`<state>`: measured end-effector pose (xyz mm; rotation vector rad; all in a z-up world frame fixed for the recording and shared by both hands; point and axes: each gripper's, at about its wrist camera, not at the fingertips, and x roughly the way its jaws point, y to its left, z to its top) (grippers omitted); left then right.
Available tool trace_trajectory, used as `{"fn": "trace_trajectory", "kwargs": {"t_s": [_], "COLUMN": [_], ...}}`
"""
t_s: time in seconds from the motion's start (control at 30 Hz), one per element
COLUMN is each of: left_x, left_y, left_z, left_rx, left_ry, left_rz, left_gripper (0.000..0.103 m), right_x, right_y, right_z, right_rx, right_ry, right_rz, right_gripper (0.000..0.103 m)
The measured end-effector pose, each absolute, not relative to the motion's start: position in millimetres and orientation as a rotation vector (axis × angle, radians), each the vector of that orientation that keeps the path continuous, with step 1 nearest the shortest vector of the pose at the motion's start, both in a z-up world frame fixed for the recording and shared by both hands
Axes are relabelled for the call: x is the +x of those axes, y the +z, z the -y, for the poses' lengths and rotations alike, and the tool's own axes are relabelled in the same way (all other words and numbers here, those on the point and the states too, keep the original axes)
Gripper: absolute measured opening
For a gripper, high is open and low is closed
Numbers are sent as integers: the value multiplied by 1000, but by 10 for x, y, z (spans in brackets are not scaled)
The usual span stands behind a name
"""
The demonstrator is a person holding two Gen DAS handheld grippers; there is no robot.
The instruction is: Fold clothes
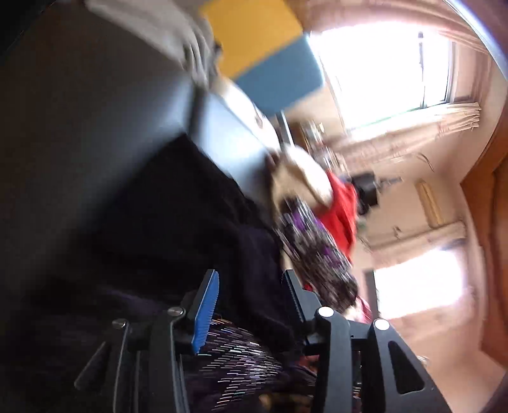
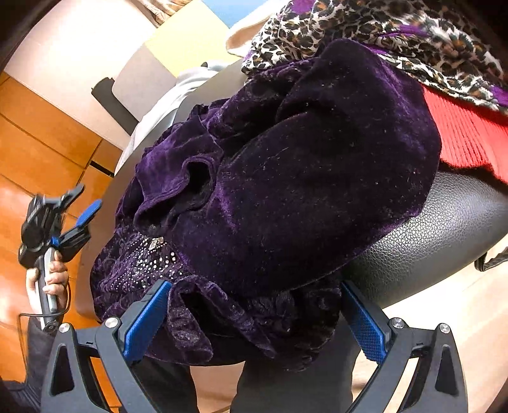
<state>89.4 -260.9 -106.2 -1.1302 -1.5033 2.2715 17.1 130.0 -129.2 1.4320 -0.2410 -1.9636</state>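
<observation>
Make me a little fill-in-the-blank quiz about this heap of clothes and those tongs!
The crumpled velvet garment is dark ______.
The ribbed knit beside it is ______.
The right tongs stand ______ around the velvet's edge.
The spotted fabric has a ______ print.

Missing words: purple; red; open; leopard

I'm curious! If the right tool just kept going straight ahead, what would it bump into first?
Most likely the crumpled purple velvet garment. The right tool stands open, its fingers either side of the garment's near edge, so the cloth seems directly ahead, though depth is hard to judge.
</observation>
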Motion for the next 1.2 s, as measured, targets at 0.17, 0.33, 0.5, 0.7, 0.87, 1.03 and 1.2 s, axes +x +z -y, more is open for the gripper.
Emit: {"fn": "trace_trajectory", "kwargs": {"t_s": [0.17, 0.33, 0.5, 0.7, 0.87, 1.03, 1.2], "left_x": [442, 326, 427, 559, 1155, 2018, 3378], "left_y": [-1315, -1296, -1179, -1054, -806, -862, -878], "left_z": [2341, 2256, 2362, 2889, 3642, 4380, 4889], "left_rx": [-1289, -1305, -1362, -1198, -1053, -950, -657], "left_ry": [2226, 2245, 2393, 2518, 2715, 2852, 2929], "left_rz": [1595, 1617, 1502, 1695, 1807, 2055, 2586], "left_gripper": [54, 47, 4, 3, 3, 3, 5], "right_x": [206, 209, 280, 223, -89, 59, 157], "right_y": [-1285, -1284, -918, -583, -1048, -1148, -1191], "right_z": [-1209, -1243, -1206, -833, -566, -486, -653], "right_rx": [1428, 1419, 1277, 1053, 1236, 1159, 1029], "right_ry": [-1978, -1972, -2016, -2127, -2108, -2166, -2203], "right_rz": [225, 232, 182, -116, -149, -226, -161], "right_gripper": [103, 103, 95, 95, 100, 103, 103]}}
